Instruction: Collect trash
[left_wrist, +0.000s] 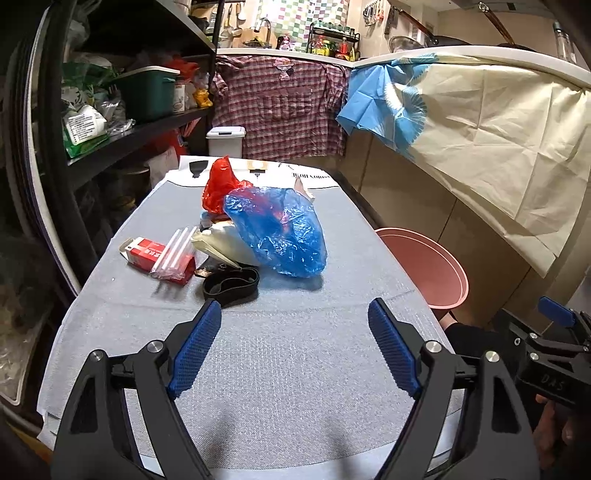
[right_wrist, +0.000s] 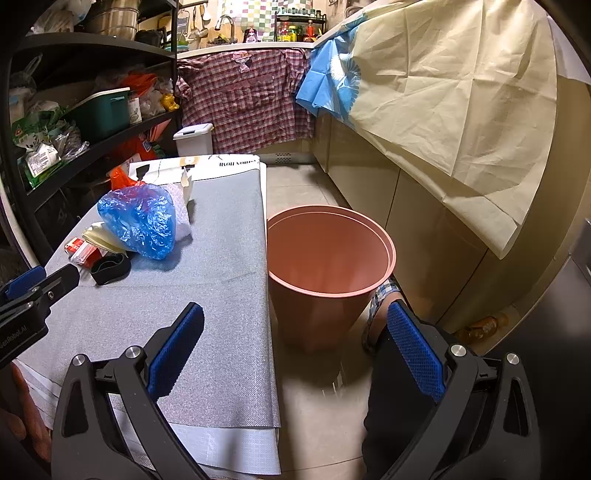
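The trash pile (left_wrist: 236, 236) lies in the frame's middle, straight ahead of the left gripper (left_wrist: 294, 314), which is nearer. The right gripper (right_wrist: 295, 317) faces the pink bin (right_wrist: 328, 254) instead. Both are spread wide and empty.

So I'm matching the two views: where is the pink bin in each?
Left wrist: bin at right of centre, partly hidden behind the table edge.
Right wrist: bin at centre, on the floor, right of the table.
Shared landmark: blue bag.
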